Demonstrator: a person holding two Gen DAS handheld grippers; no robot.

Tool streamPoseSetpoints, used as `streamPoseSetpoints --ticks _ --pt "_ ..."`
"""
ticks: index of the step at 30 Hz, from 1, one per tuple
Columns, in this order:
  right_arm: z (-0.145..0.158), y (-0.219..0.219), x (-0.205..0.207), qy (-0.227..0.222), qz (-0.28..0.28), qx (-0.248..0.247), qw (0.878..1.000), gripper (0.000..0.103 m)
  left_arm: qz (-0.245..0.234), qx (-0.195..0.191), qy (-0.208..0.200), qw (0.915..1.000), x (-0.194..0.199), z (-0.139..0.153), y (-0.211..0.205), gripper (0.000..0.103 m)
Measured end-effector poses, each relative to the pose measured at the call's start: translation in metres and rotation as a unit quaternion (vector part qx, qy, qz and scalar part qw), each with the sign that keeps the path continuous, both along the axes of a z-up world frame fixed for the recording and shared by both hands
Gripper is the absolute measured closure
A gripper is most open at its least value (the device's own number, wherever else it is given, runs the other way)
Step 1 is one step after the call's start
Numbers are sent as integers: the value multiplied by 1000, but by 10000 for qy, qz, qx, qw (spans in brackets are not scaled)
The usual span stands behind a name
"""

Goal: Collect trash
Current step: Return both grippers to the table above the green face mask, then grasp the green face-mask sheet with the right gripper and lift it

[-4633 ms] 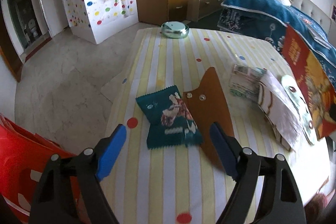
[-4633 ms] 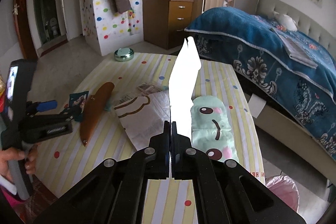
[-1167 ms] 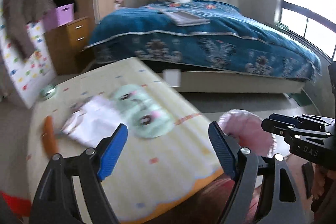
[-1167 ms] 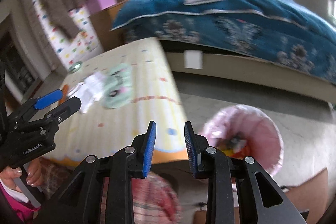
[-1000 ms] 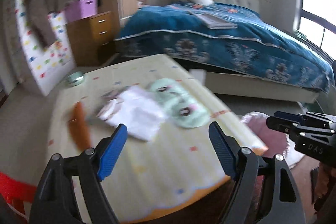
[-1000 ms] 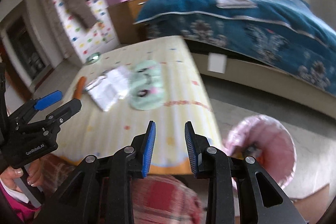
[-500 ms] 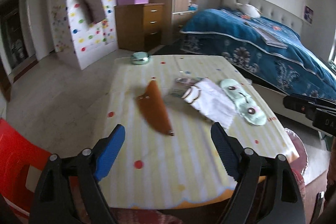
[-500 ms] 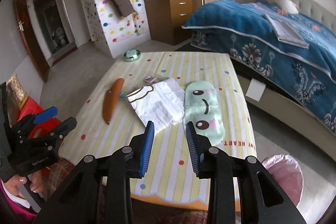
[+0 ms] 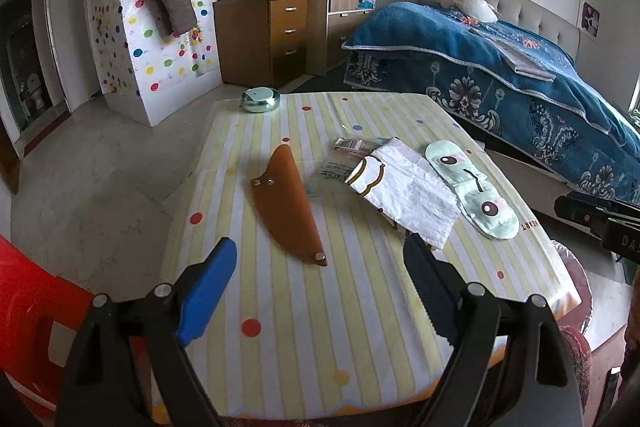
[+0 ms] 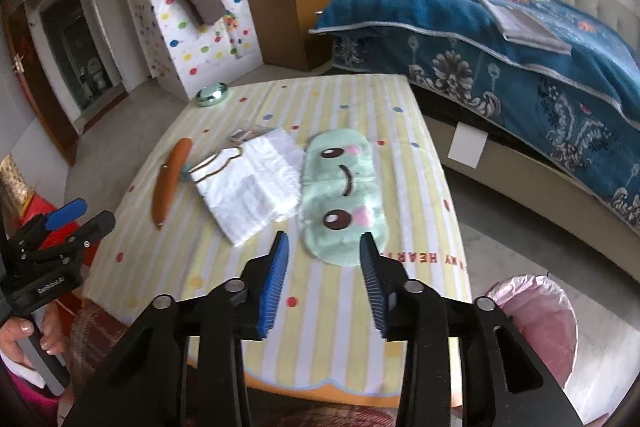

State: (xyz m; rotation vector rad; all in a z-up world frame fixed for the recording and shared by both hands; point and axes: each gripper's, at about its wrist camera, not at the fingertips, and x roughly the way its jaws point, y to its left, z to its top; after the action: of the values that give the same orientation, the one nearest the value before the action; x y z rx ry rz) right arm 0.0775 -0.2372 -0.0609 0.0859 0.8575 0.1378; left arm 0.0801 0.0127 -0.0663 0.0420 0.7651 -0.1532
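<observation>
The left gripper [image 9: 320, 271] hangs released and empty over the near edge of the table [image 9: 304, 339], which wears a smooth cloth of yellow and white stripes with coloured dots. From left to right in the left wrist view, a flat brown leather sheath [image 9: 290, 205] lies with its long axis running from 11 o'clock to 5 o'clock, tip toward the camera. Next, crinkled clear wrappers [image 9: 344, 159] lie partly under a white paper bag [image 9: 404, 187], creased, its long axis from 10 to 4 o'clock. Touching the bag's right edge, a fluffy mint slipper [image 9: 470, 193] with a cartoon face points the same way. A round metal tin [image 9: 260, 99] sits at the far edge, 12 o'clock. The right gripper [image 10: 323, 273] is released too, near the slipper's heel. A pink-lined bin [image 10: 532, 327] stands on the floor at 4 o'clock in the right wrist view; a blue-covered bed [image 10: 500, 39] fills the right.
</observation>
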Motion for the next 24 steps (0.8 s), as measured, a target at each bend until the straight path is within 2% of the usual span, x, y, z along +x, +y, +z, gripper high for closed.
streamPoseSetpoints --ticks 7,18,24 --pt "-16 -19 12 140 -67 24 9999 49 43 112 103 9999 14 -8 -7 16" --pt "-41 -37 20 416 -319 -27 9986 44 31 130 253 9996 31 -22 -10 15" --pt "-55 -30 39 570 -181 -2 9982 43 -25 182 333 9993 39 -28 -15 15"
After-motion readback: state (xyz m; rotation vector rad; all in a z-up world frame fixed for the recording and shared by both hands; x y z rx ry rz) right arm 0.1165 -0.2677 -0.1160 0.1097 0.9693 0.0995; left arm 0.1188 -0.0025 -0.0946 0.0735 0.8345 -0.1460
